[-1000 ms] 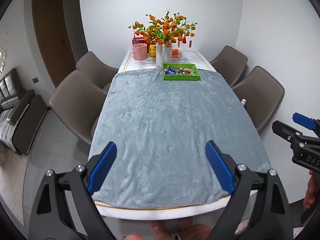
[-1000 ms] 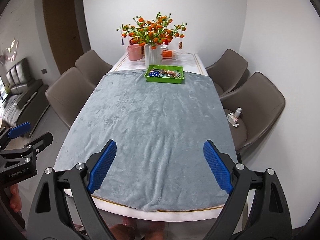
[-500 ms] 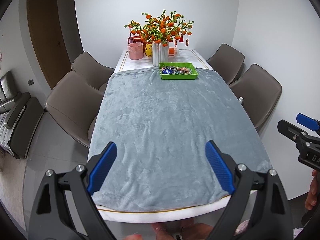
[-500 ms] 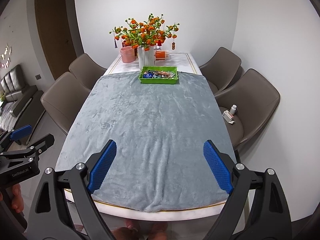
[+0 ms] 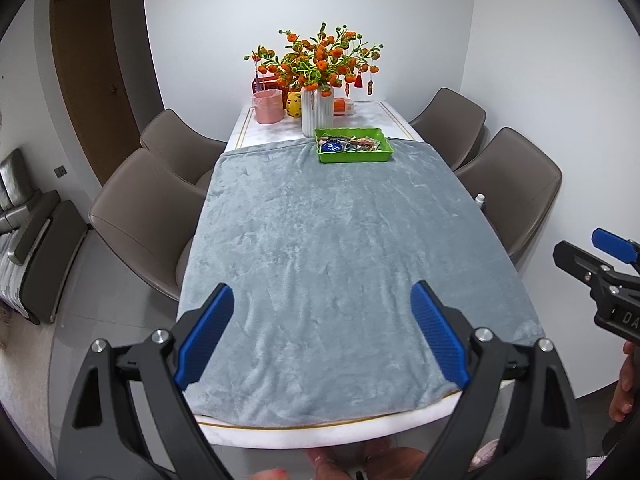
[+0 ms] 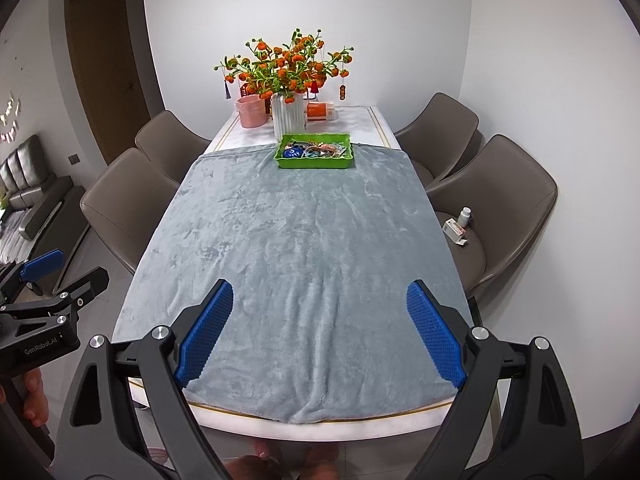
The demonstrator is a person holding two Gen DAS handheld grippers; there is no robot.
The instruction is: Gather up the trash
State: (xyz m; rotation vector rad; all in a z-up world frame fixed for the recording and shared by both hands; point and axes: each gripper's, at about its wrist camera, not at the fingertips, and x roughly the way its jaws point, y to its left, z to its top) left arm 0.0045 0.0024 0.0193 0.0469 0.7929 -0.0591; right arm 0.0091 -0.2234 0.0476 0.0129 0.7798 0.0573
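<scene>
Tray (image 5: 352, 148), green, stands at the far end of the grey cloth (image 5: 332, 260), just in front of the white vase (image 5: 316, 114); it holds mixed small trash, among it a round blue piece, the rest too small to tell. Vase holds orange-berried branches (image 5: 320, 62). Pink cup (image 5: 267, 106) stands left of the vase, contents hidden. Behind it, a yellow figure (image 5: 294, 104) and an orange box (image 6: 320, 111).

Counts: one table (image 5: 320, 432), one cloth, one tray, four chairs, two on each side. On the near right chair (image 6: 496, 200) lie one small white bottle (image 6: 464, 216) and one small carton (image 6: 454, 230), just beside each other.

Left gripper (image 5: 320, 336) and right gripper (image 6: 318, 332) each hover above the near table edge, jaws spread wide, holding nothing, well apart from the tray. Each gripper shows at the margin of the other's view, with a hand below it.

Compared with half a second earlier, both views differ only slightly: the tray and vase sit a little to the right in each frame, and nothing on the table has moved.
</scene>
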